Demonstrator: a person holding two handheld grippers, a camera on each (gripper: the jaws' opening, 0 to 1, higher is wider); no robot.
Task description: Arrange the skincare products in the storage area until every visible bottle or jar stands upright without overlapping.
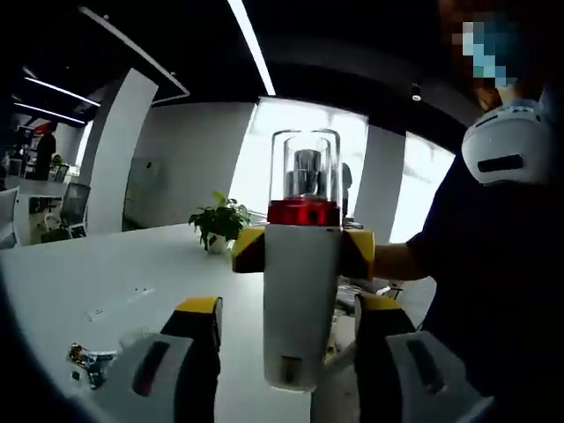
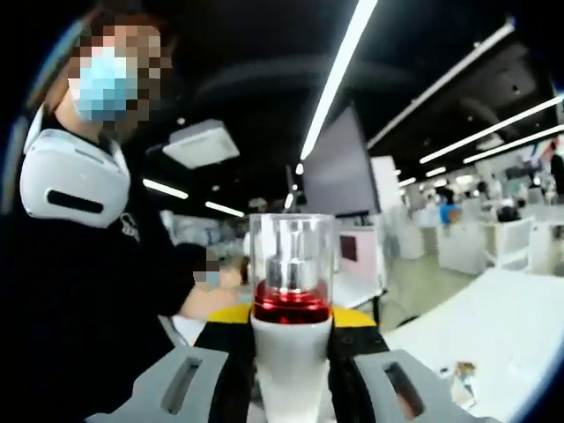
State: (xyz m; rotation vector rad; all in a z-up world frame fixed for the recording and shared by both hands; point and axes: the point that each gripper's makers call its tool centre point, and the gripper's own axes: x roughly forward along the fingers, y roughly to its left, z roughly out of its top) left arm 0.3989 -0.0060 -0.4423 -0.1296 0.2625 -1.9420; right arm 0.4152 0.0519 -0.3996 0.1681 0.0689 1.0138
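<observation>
Bottle (image 1: 301, 291) upright between right gripper (image 2: 291, 370) jaws — left gripper (image 1: 291, 339) just before it. Potted plant (image 1: 218, 225) stands on table (image 1: 115, 264) behind; person (image 1: 493, 264) at right.

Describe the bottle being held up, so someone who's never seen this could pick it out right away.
Above the white table, in front of the person in dark clothes, the right gripper clamps a tall white bottle upright. A red collar and clear cap over a silver pump mark it out.
</observation>
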